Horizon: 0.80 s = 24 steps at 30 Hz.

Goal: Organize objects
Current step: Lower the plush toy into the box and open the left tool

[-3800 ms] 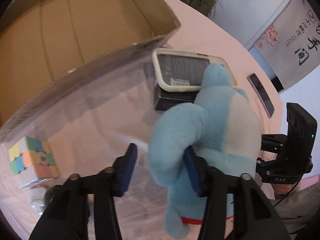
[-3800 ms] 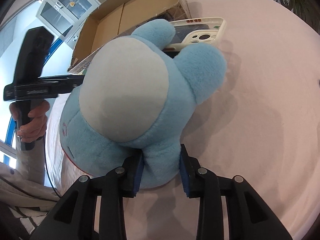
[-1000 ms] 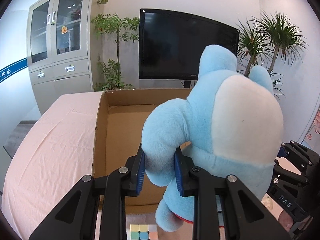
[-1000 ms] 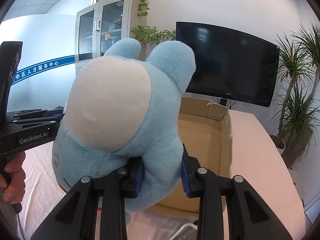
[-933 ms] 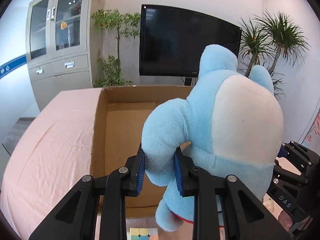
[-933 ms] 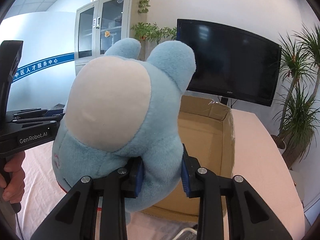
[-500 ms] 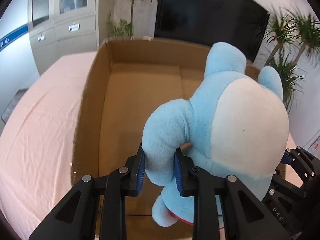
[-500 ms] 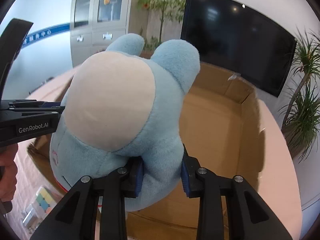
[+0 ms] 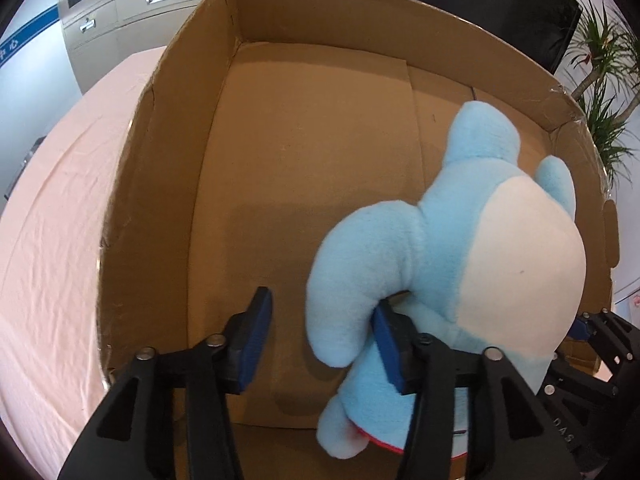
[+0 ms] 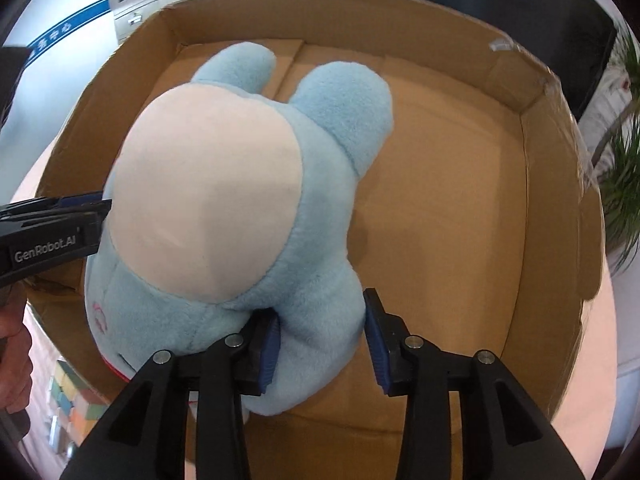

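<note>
One light-blue plush toy with a cream belly patch hangs over the inside of one large open brown cardboard box, its long axis running from near to far: the two rounded feet point toward the box's far wall, while the head end with a red mouth line sits near the cameras, belly patch up. The left gripper has its blue-padded jaws spread wide; the toy's limb lies against the right pad only, the left pad standing clear of it. The right gripper has its jaws parted around another limb, the left pad touching the plush and a visible gap at the right pad. Only the right wrist view shows both feet side by side, one pastel-coloured puzzle cube on the table outside the box's near left wall, and part of a hand at the left edge. Only the left wrist view shows the pink tablecloth spreading left of the box and grey cabinet drawers beyond it.
</note>
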Each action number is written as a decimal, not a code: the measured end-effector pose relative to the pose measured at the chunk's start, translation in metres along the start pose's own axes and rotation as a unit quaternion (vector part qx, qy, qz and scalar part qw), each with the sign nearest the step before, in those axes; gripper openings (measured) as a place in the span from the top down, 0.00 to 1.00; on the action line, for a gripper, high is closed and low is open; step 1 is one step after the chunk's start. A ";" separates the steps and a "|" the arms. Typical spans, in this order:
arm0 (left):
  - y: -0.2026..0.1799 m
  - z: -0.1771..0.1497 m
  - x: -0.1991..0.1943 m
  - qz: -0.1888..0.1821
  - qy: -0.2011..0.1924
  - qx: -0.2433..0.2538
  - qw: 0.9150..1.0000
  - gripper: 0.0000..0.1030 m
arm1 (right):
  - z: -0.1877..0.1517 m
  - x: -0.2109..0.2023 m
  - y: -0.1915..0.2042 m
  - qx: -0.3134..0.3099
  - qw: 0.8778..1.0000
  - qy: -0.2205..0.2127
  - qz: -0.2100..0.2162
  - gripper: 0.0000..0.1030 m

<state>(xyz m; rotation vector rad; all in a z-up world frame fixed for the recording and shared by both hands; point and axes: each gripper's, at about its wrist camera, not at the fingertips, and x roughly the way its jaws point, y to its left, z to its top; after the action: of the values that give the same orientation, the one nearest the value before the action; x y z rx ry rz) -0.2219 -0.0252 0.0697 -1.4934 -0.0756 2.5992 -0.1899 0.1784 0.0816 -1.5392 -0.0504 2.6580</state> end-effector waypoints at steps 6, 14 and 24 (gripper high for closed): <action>-0.007 -0.015 -0.014 0.012 -0.006 0.014 1.000 0.33 | 0.000 -0.019 -0.012 0.019 1.000 0.010 0.006 0.60; -0.009 -0.030 -0.067 0.004 -0.052 -0.006 0.999 0.23 | -0.007 -0.079 -0.026 0.026 0.999 -0.044 0.015 0.31; -0.031 -0.048 -0.130 -0.021 -0.056 0.030 0.998 0.19 | -0.046 -0.150 -0.004 0.015 0.996 -0.084 0.032 0.27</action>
<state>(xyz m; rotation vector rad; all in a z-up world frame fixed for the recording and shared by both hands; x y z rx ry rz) -0.1132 -0.0147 0.1606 -1.3112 -0.0407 2.6271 -0.0754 0.1710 0.1889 -1.3276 0.0311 2.8174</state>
